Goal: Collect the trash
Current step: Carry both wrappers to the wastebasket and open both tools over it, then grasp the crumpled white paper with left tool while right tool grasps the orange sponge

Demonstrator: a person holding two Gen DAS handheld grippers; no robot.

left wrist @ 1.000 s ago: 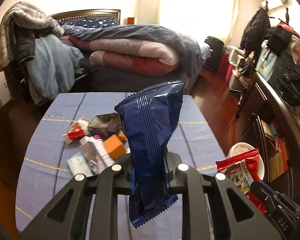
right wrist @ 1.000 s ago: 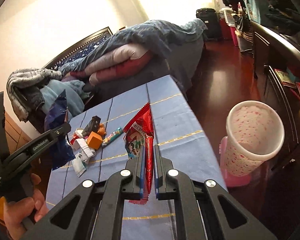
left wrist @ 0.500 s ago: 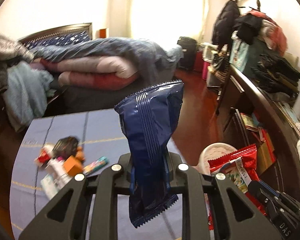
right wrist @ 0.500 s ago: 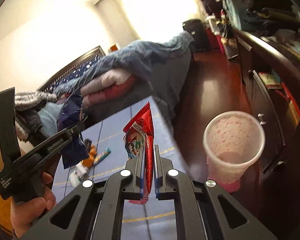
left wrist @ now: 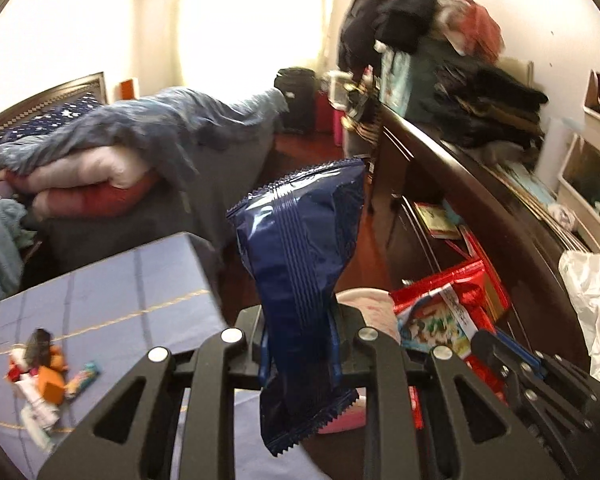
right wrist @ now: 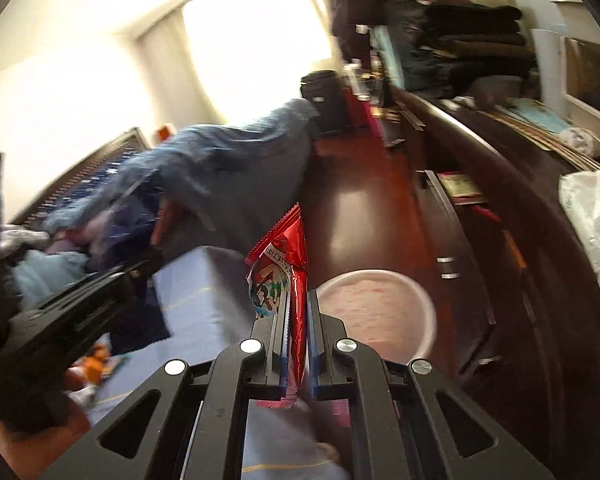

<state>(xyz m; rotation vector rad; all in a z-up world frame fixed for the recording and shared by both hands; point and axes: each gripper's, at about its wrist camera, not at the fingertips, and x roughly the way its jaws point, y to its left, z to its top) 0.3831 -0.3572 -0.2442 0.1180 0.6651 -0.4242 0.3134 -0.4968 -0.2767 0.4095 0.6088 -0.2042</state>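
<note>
My left gripper [left wrist: 298, 332] is shut on a dark blue snack packet [left wrist: 300, 256] that stands upright between its fingers, past the right edge of the blue-clothed table [left wrist: 112, 292]. My right gripper [right wrist: 298, 312] is shut on a red snack packet [right wrist: 290, 264], held upright just left of the pink-speckled white bin [right wrist: 376, 308] on the floor. In the left wrist view the red packet [left wrist: 440, 312] and the right gripper [left wrist: 496, 360] show at lower right, and the bin [left wrist: 366, 304] is mostly hidden behind my fingers. The left gripper [right wrist: 140, 264] appears blurred at the left of the right wrist view.
Several small wrappers and boxes [left wrist: 44, 376] lie on the table at lower left. A bed with heaped quilts [left wrist: 112, 148] stands behind. A dark wooden dresser [left wrist: 472, 208] piled with clothes runs along the right, with a white plastic bag [right wrist: 592, 220] on it. Red-brown floor [right wrist: 352, 200] lies between.
Both grippers have swung right, off the table toward the bin and dresser, each keeping its packet. The pile of wrappers has slid to the lower left of the left wrist view.
</note>
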